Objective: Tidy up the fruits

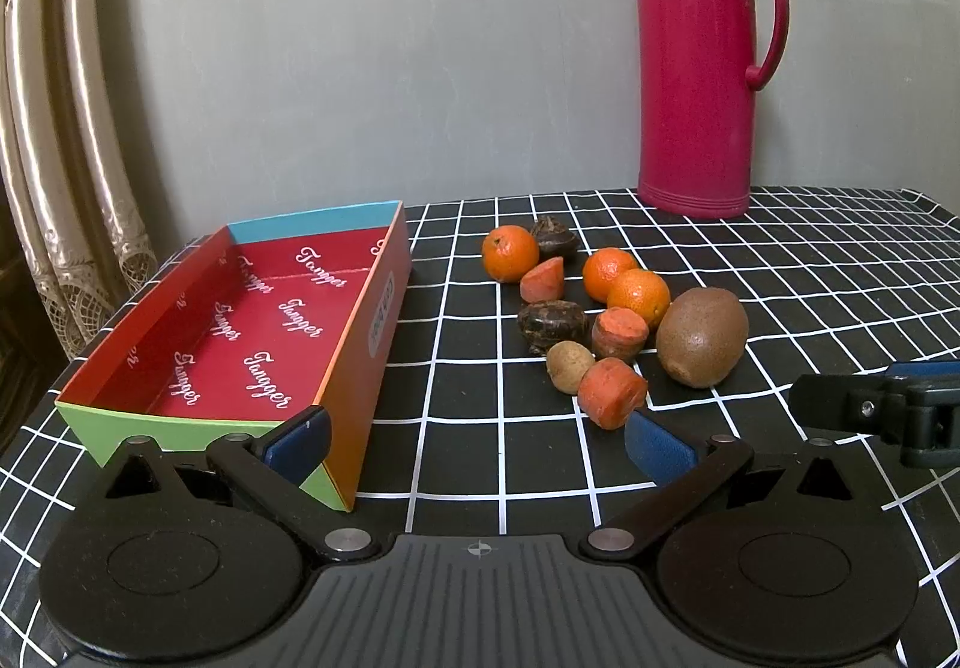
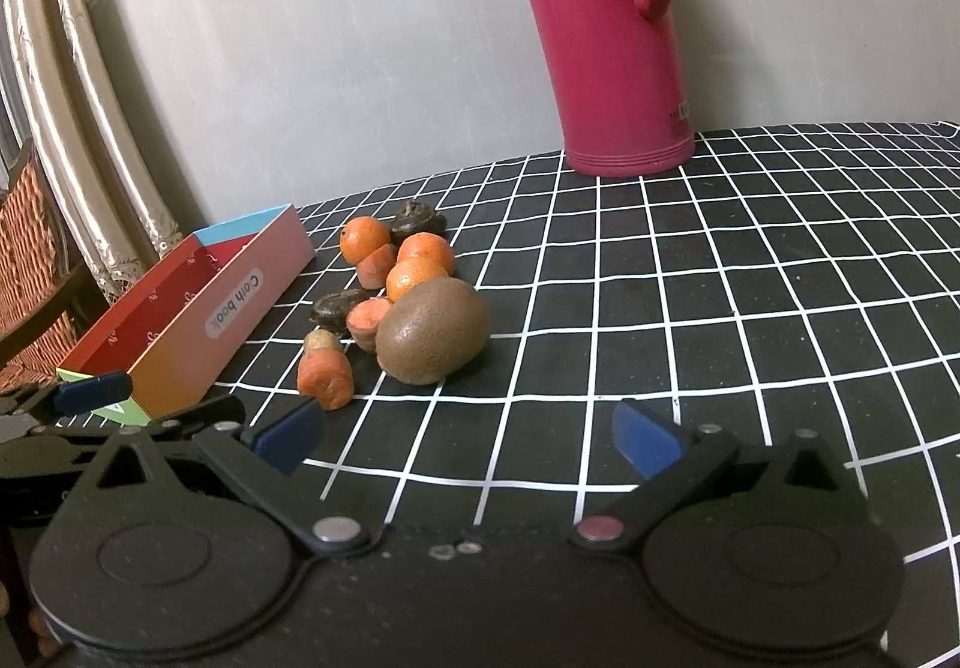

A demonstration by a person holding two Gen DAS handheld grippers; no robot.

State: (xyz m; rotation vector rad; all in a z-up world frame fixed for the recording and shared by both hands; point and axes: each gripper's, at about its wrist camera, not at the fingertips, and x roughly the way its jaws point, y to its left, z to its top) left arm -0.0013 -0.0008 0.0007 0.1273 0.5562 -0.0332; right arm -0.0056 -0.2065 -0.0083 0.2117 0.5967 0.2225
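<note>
1. Left gripper has its blue-padded jaws spread wide with nothing between them, and the right gripper is the same: wide open, holding nothing.
2. Both hover low over a table under a black tablecloth with a white grid. A plain grey wall stands behind it, a shiny beige curtain with a lace hem hangs at the left, and a tall magenta plastic thermos jug stands at the table's back edge (a woven chair back shows in the right wrist view).
3. Count in the pile: three small orange tangerines, three cut orange carrot chunks, two dark brown lumpy pieces, one big fuzzy brown kiwi and one small tan round fruit.
4. The pile sits just ahead of the left gripper, the nearest carrot chunk just beyond its right pad. For the right gripper it's ahead and to the left.
5. An open multicoloured cardboard box with a red printed inside lies left of the fruit, empty, its near corner behind the left gripper's left pad.
</note>
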